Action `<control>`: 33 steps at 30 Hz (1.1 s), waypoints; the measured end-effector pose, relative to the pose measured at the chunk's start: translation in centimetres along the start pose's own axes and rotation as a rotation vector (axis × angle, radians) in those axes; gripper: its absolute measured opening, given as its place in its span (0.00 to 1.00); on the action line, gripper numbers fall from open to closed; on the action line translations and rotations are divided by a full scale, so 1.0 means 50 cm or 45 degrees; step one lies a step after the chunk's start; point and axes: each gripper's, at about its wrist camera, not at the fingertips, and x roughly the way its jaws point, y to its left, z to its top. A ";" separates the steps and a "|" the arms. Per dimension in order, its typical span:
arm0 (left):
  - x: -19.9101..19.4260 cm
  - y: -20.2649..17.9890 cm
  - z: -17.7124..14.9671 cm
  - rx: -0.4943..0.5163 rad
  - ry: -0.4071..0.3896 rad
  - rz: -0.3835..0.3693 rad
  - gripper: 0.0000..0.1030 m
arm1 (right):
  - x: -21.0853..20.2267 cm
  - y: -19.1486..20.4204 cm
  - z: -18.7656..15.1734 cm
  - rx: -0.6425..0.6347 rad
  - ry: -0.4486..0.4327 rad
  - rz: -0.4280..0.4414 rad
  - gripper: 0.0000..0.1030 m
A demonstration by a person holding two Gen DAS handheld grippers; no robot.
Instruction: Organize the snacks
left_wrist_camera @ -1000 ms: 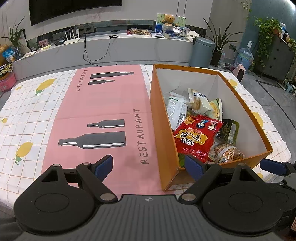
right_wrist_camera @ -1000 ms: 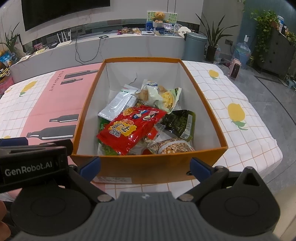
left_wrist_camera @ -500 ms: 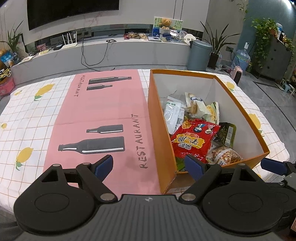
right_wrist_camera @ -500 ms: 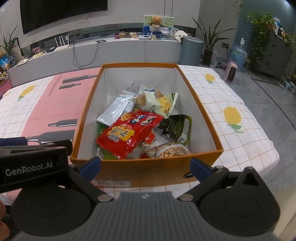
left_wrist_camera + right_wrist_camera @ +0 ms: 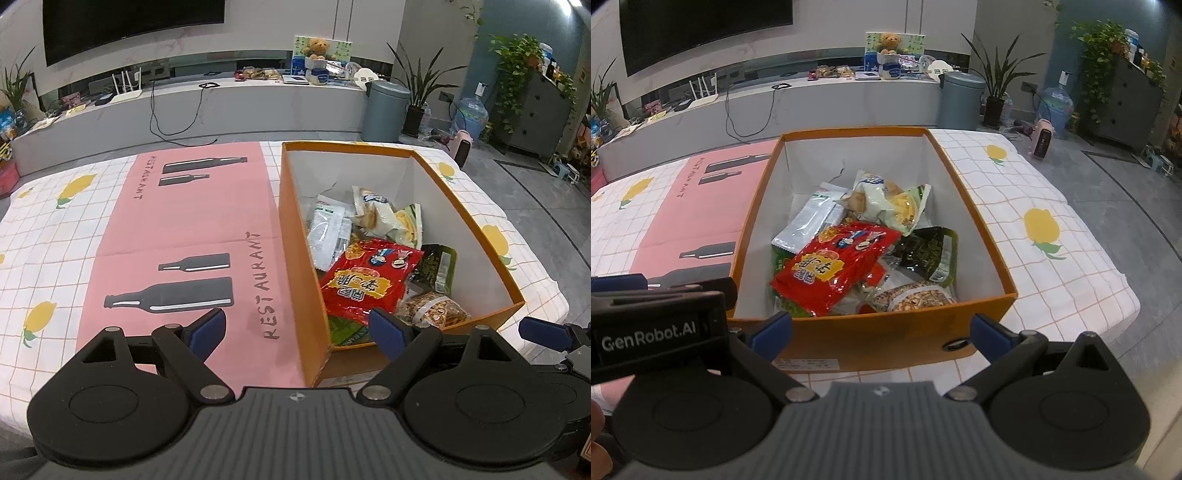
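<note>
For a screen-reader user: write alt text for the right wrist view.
An open orange box full of snack packets sits on a checked tablecloth, with a red packet lying on top. The right hand-held gripper is open and empty just in front of the box's near wall. The left hand-held gripper's body shows at the left edge.

Green packet (image 5: pixel 792 306) mostly buried under red snack bag (image 5: pixel 831 266); label text unreadable. Orange box (image 5: pixel 295 236) near wall hides its btm. Sticker (image 5: pixel 805 363) print too small to read.
</note>
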 end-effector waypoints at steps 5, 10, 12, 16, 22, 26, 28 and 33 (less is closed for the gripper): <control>0.003 -0.020 0.004 0.015 -0.008 -0.012 0.99 | -0.004 -0.019 -0.001 0.020 -0.006 -0.023 0.97; 0.009 -0.039 0.001 0.022 -0.001 -0.031 0.99 | -0.002 -0.040 -0.005 0.035 0.005 -0.032 0.97; 0.012 -0.045 0.001 0.024 0.002 -0.035 0.99 | -0.002 -0.045 -0.005 0.036 0.007 -0.040 0.97; 0.015 -0.051 -0.001 0.023 0.002 -0.048 0.99 | -0.003 -0.051 -0.007 0.032 0.007 -0.046 0.97; 0.015 -0.053 -0.003 0.027 0.006 -0.046 0.99 | -0.002 -0.051 -0.008 0.029 0.009 -0.043 0.97; 0.016 -0.052 -0.004 0.030 0.010 -0.043 0.99 | 0.000 -0.052 -0.009 0.018 0.011 -0.042 0.97; 0.016 -0.052 -0.004 0.031 0.009 -0.037 0.99 | 0.001 -0.052 -0.009 0.016 0.013 -0.041 0.97; 0.014 -0.052 -0.005 0.039 0.005 -0.030 0.99 | 0.000 -0.049 -0.010 0.005 0.008 -0.043 0.97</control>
